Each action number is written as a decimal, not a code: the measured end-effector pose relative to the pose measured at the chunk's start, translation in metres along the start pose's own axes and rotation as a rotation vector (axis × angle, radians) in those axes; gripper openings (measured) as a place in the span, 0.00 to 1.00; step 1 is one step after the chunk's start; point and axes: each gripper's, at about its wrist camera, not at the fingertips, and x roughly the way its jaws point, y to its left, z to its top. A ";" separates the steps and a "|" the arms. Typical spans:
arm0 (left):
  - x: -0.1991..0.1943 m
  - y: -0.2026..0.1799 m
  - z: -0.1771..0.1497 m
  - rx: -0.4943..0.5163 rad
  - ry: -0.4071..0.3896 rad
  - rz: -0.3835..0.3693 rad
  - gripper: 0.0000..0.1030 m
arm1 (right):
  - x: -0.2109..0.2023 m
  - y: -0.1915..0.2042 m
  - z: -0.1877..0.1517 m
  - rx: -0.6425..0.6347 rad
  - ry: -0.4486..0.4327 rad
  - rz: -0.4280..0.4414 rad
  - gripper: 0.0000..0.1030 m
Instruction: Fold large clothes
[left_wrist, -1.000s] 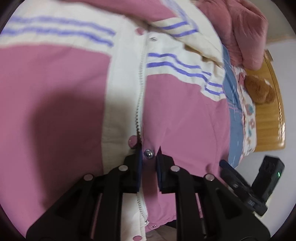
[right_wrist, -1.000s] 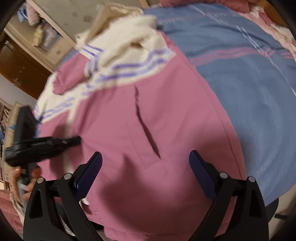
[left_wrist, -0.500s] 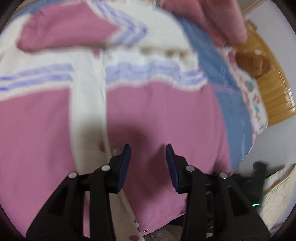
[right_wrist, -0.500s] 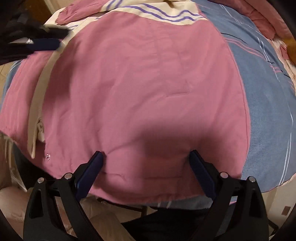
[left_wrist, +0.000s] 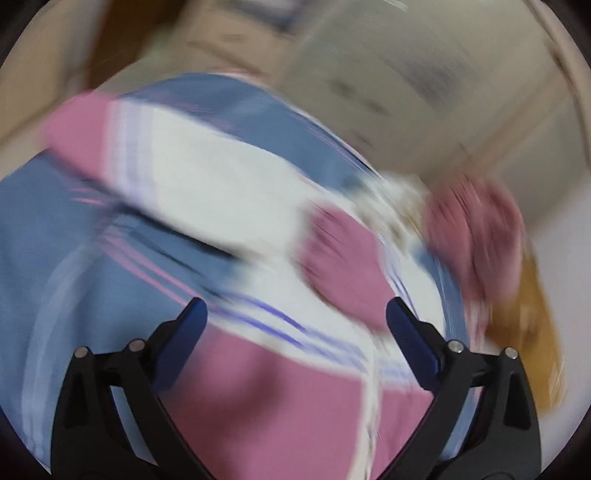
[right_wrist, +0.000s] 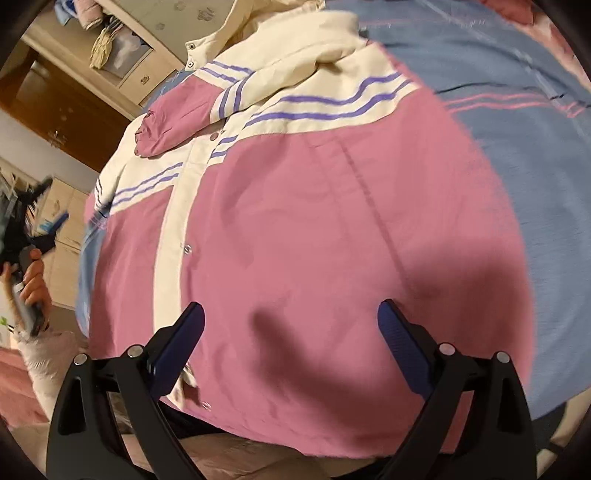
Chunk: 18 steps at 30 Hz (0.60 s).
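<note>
Jacket (right_wrist: 314, 229), pink with cream panels and purple stripes, lies front-up and spread flat across the blue bedcover (right_wrist: 517, 147) of the bed. It takes up most of what your right camera sees. Its front placket runs closed down the middle, and one sleeve (right_wrist: 173, 122) is already laid across the chest near the collar. The body has no fold in it that you can make out, so judge the job as barely begun: the other sleeve, the sides and the hem-to-collar fold all look left to do.

Your left view is badly smeared, but the striped yoke and a long cream sleeve (left_wrist: 221, 184) reaching out over the bedcover can be picked out there.

Your right tool (right_wrist: 290, 325) hangs over the lower part of the jacket near the hem, jaws spread wide, holding nothing. Your left tool (left_wrist: 295, 321) is likewise wide open and empty, pointed at the upper chest. From the right camera you can see it off past the jacket's far edge, held in your left hand (right_wrist: 33, 280).
</note>
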 end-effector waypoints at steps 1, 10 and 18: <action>-0.001 0.028 0.018 -0.069 -0.003 0.025 0.97 | 0.005 0.006 0.004 -0.010 0.002 -0.010 0.92; 0.040 0.207 0.119 -0.456 -0.009 0.022 0.97 | 0.024 0.033 0.024 -0.039 0.015 -0.027 0.92; 0.088 0.244 0.133 -0.598 -0.024 -0.078 0.17 | 0.034 0.037 0.031 -0.066 0.031 -0.068 0.92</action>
